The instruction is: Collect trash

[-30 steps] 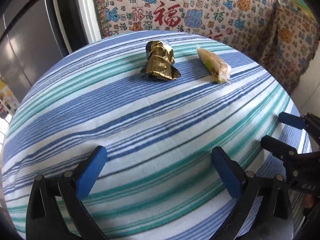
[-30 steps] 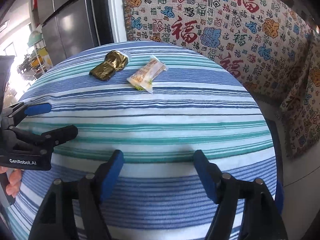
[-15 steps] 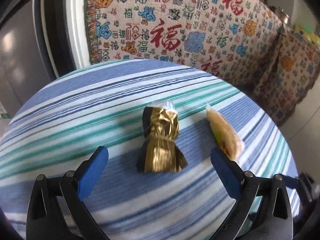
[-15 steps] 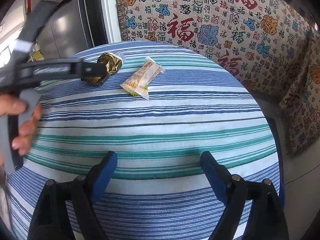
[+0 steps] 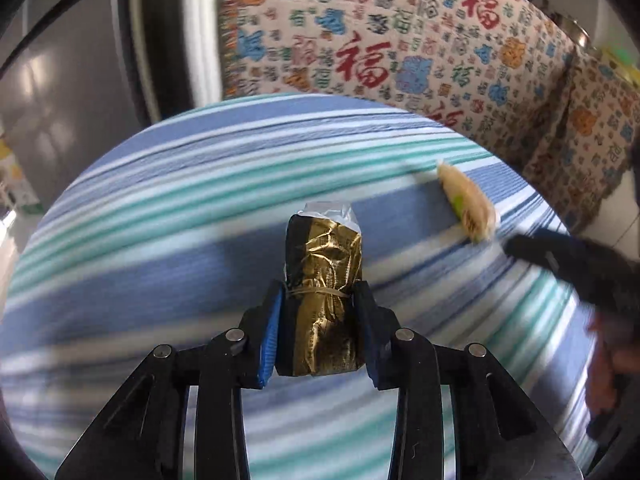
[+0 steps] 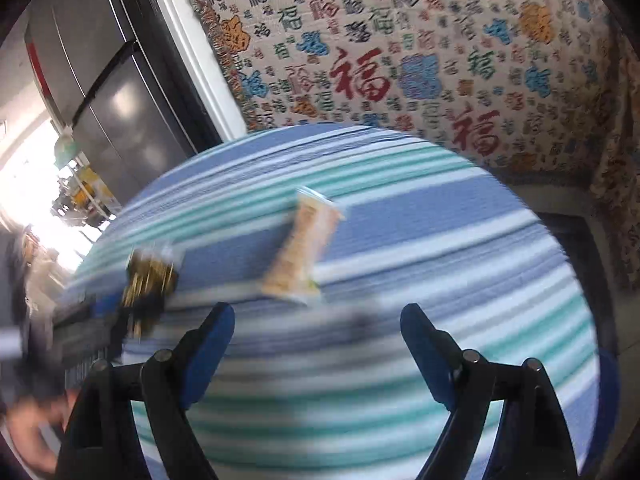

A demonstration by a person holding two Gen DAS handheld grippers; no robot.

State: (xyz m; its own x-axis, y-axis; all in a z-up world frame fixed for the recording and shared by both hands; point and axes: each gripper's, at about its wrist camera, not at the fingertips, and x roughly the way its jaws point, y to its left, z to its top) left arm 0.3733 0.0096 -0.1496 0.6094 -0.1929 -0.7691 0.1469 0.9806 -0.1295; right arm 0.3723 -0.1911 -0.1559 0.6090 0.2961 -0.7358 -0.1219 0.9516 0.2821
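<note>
My left gripper (image 5: 318,304) is shut on a crumpled gold foil wrapper (image 5: 322,280) tied with a rubber band, over the striped tablecloth (image 5: 160,280). The wrapper also shows blurred in the right wrist view (image 6: 150,280), held by the left gripper (image 6: 116,308). A pale orange snack packet (image 5: 466,208) lies on the cloth to the right; in the right wrist view the packet (image 6: 304,252) lies just ahead of my right gripper (image 6: 316,320), which is open and empty. The right gripper (image 5: 568,260) shows blurred at the right of the left wrist view.
A patterned cloth with red characters (image 5: 400,52) covers a sofa behind the round table. A dark fridge (image 6: 100,92) stands at the back left. The table's edge (image 6: 576,280) drops off on the right.
My left gripper has closed on the gold wrapper. My right gripper has moved forward toward the snack packet and stays open.
</note>
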